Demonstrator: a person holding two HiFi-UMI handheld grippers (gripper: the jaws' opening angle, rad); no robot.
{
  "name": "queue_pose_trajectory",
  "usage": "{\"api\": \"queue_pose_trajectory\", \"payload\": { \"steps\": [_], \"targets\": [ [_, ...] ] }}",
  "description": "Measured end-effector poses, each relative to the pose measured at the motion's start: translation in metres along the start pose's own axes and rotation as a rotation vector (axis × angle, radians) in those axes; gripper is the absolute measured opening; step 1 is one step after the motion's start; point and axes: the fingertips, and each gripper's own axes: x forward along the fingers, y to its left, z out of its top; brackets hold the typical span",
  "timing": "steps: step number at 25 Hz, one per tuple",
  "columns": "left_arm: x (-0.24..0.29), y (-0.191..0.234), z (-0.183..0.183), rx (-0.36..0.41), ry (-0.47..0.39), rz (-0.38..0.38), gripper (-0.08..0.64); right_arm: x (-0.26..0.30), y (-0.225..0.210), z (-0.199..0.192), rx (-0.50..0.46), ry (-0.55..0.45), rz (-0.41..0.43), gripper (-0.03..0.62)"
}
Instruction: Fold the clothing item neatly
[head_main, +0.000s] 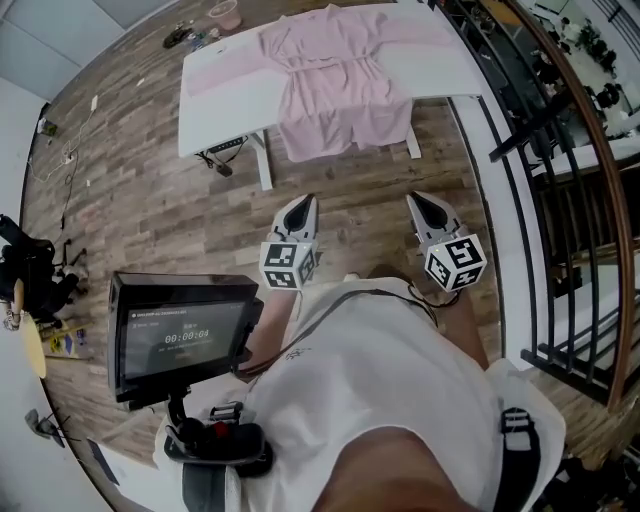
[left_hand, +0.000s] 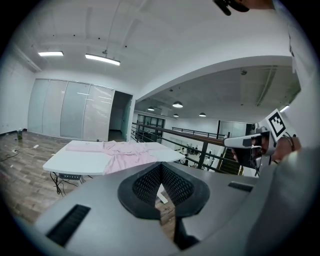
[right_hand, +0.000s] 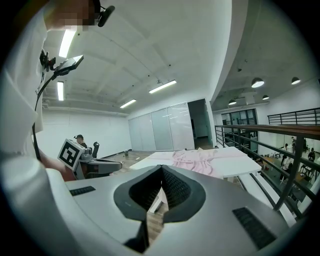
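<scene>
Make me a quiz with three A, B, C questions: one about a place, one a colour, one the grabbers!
1. Where is the robe? A on a chair; B on the white table; C in a gripper.
2. What colour is the robe? A pink; B green; C black.
3. The left gripper and right gripper are: A holding the robe; B wide open; C shut and empty.
Answers: B, it lies spread on the table; A, its cloth is pale pink; C, both jaw pairs meet, nothing between.
</scene>
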Motion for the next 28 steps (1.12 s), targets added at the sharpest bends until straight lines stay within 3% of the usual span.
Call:
{"api": "queue_pose_trajectory", "payload": {
  "steps": [12, 28],
  "targets": [
    [0.035, 0.018, 0.009, -0.01, 0.025, 0.033, 0.003, 0.035, -0.037, 0.012, 0.015, -0.007, 0.01, 0.003],
    [0.145, 0.046, 0.052, -0.031, 0.006, 0.111, 0.003, 0.128, -0.127, 0.05, -0.025, 0.025, 0.121, 0.003]
  ]
}}
